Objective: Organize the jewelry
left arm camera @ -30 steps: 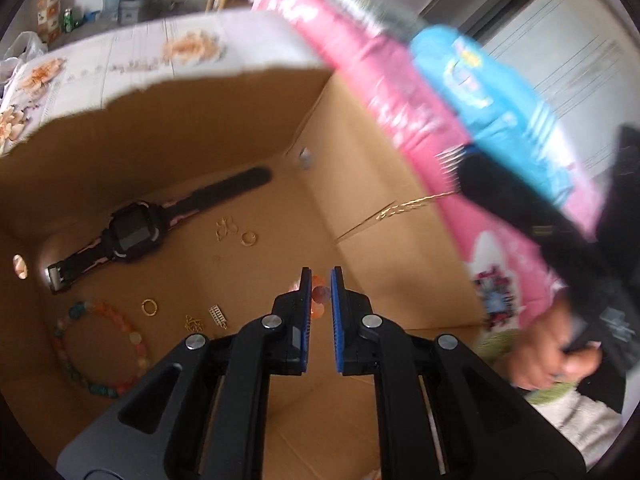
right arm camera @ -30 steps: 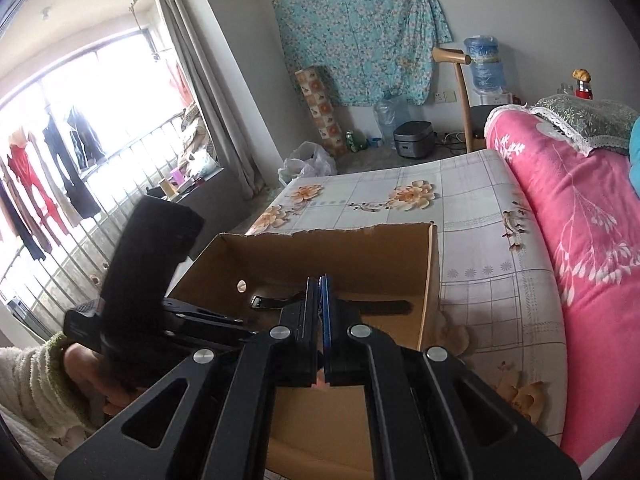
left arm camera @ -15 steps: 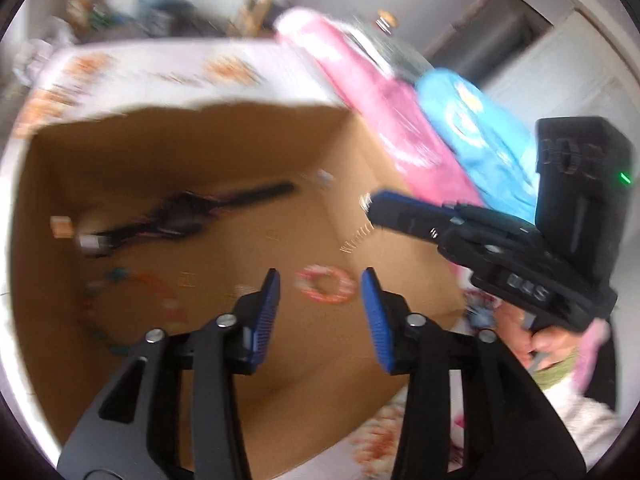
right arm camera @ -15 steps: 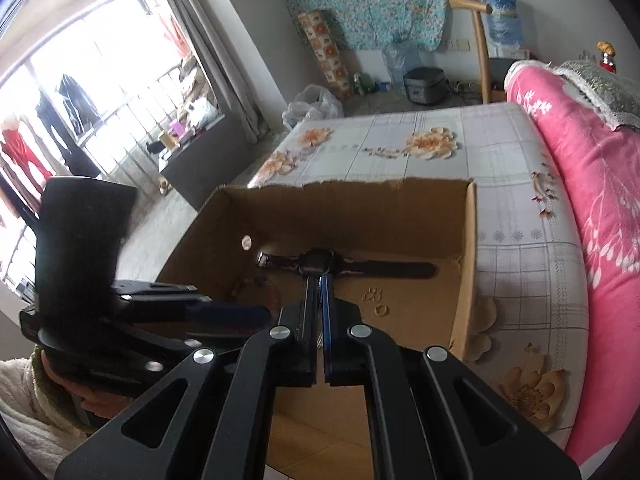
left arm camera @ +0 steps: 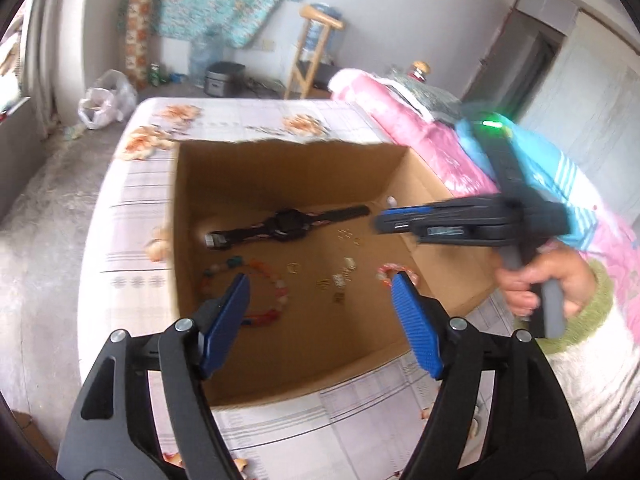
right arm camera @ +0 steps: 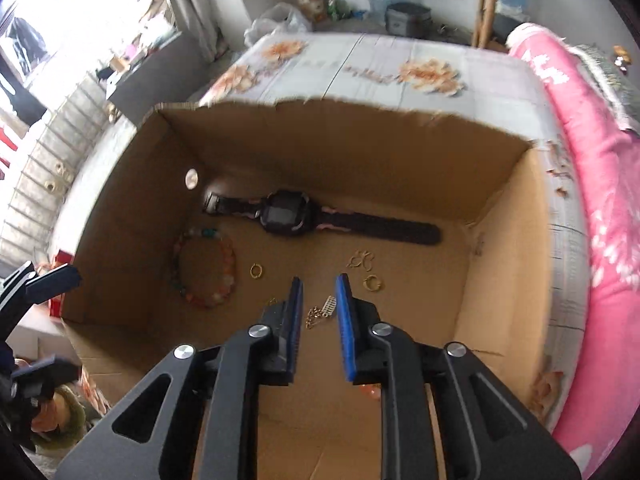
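An open cardboard box (left arm camera: 292,168) (right arm camera: 360,148) stands on the bed. In it lie a black watch (left arm camera: 288,222) (right arm camera: 288,214), a bead bracelet (left arm camera: 276,292) (right arm camera: 224,276), a pink bead ring (left arm camera: 390,270), gold rings (right arm camera: 256,270) and a small chain (right arm camera: 326,308). My left gripper (left arm camera: 320,292) is wide open and empty above the box's near edge. My right gripper (right arm camera: 318,294) is open and empty over the chain; it also shows in the left wrist view (left arm camera: 400,224) at the box's right wall.
The bed has a floral checked sheet (right arm camera: 380,64). A pink quilt (right arm camera: 592,152) (left arm camera: 408,128) lies along the right. Beyond the bed are the floor, a plastic bag (left arm camera: 106,102), a rice cooker (left arm camera: 222,78) and a wooden stand (left arm camera: 316,52).
My left gripper opened wide, let go of the pink bead ring and drew back. My right gripper opened and the chain now lies on the box floor.
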The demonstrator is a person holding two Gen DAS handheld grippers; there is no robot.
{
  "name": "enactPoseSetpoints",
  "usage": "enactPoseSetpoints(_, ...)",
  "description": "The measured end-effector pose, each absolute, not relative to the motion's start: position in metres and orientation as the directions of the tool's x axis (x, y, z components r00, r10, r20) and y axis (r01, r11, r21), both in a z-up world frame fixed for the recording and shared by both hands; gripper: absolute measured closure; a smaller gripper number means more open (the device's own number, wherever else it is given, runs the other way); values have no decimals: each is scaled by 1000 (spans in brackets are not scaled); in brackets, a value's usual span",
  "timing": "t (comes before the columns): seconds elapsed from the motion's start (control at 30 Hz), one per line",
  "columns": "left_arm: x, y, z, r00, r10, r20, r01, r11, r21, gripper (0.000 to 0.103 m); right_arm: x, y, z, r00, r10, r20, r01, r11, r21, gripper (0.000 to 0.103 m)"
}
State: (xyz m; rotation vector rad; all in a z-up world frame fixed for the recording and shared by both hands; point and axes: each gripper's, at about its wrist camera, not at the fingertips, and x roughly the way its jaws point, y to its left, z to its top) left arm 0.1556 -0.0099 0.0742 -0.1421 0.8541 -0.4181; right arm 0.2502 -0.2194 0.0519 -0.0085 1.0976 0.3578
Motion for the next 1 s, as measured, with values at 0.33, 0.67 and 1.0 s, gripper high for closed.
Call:
enactPoseSetpoints(0.33, 153, 46, 57, 639, -294, -711, 106, 949, -298, 22, 168, -335, 79, 622, 261, -738, 18, 938, 347, 58)
enactPoseSetpoints(0.67, 150, 25, 22, 530, -419, -737, 135, 900, -415, 21, 158, -324, 35, 489, 404, -773, -19, 891, 454, 54)
enactPoseSetpoints(1.0, 101, 26, 24, 499, -431, -752, 152, 897, -414, 21, 107, -328, 32, 491, 404, -772, 15, 882, 471, 54)
